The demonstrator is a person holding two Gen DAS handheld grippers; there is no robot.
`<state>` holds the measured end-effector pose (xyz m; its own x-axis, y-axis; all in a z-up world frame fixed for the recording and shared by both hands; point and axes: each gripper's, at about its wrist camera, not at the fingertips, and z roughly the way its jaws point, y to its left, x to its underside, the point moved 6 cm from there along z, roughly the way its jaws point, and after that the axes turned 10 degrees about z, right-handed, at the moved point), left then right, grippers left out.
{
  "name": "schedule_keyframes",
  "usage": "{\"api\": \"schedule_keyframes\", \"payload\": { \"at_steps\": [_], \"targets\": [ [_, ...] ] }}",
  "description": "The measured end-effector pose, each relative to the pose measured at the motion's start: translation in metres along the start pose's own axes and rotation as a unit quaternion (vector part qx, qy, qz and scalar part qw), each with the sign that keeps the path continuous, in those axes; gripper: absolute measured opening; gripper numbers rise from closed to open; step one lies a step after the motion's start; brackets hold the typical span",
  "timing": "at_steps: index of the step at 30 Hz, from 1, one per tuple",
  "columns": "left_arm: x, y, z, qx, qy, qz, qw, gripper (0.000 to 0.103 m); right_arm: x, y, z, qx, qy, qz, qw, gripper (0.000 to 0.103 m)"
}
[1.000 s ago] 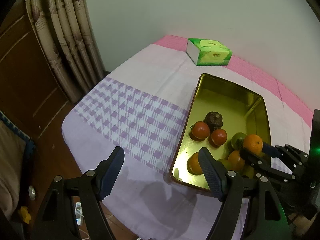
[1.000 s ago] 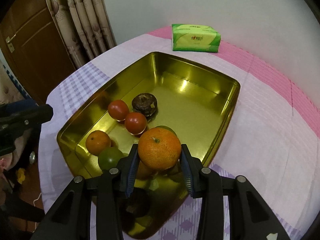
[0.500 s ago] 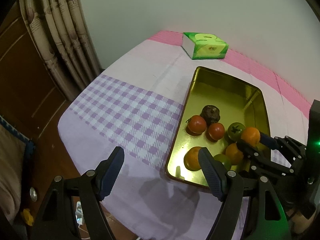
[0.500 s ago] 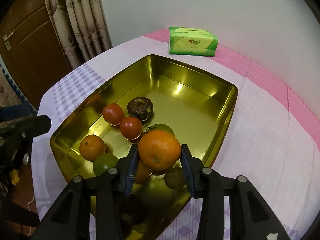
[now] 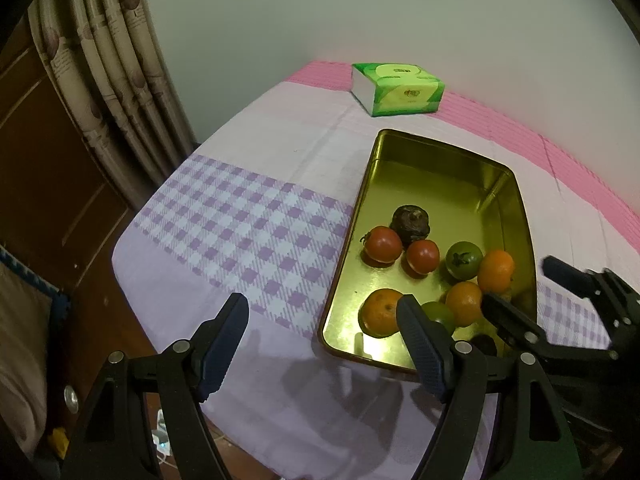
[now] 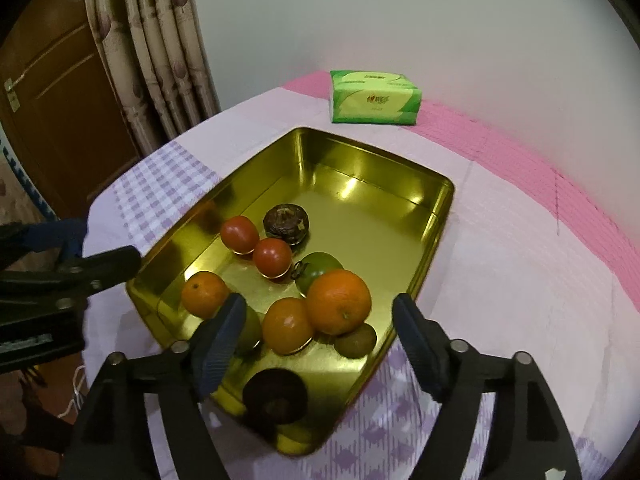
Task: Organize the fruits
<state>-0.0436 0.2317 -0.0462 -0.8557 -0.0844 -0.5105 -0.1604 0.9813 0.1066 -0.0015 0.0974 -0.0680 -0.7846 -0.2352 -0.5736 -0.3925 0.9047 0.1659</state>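
Since the earlier frames the right gripper (image 6: 318,312) had just been opening: the large orange (image 6: 338,301), clamped between its pads a second before, was released and now lay in the gold tray (image 6: 436,216), leaning on a smaller orange (image 6: 287,325) and a green tomato (image 6: 318,266). Nothing was pressed between the fingers; they stood wide apart, either side of the pile.

Largest to smallest, the scene was noted thus: the checked and pink tablecloth (image 5: 248,224); the tray, its far half bare; the green tissue pack (image 5: 398,89) beyond it; then the fruit crowded at the near end. Recorded there were two red tomatoes (image 6: 239,234), a third orange (image 6: 203,294), a kiwi (image 6: 356,341) and two dark round fruits (image 6: 285,221).

The left gripper (image 5: 322,346) was held over the cloth at the tray's near corner, fingers apart, nothing between them.

The release was judged done. For a clean withdrawal, the right fingers should be lifted straight up and back, wide, so the perched orange is not nudged off its neighbours.
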Motion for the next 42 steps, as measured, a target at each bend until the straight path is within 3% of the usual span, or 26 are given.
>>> {"api": "schedule_keyframes", "payload": {
  "at_steps": [4,7,42],
  "targets": [
    [0.000,-0.004,0.000,0.002,0.001,0.007,1.0000,0.077,0.010,-0.011,-0.014,0.016,0.008,0.029,0.999,0.094],
    [0.001,-0.006,0.000,0.002,0.001,0.011,0.9999,0.077,0.019,-0.016,-0.020,0.021,0.022,0.044,0.999,0.097],
    [0.004,-0.009,0.006,-0.006,0.015,0.031,0.9994,0.077,0.043,-0.006,-0.015,0.026,0.058,0.045,0.997,0.099]
  ]
}}
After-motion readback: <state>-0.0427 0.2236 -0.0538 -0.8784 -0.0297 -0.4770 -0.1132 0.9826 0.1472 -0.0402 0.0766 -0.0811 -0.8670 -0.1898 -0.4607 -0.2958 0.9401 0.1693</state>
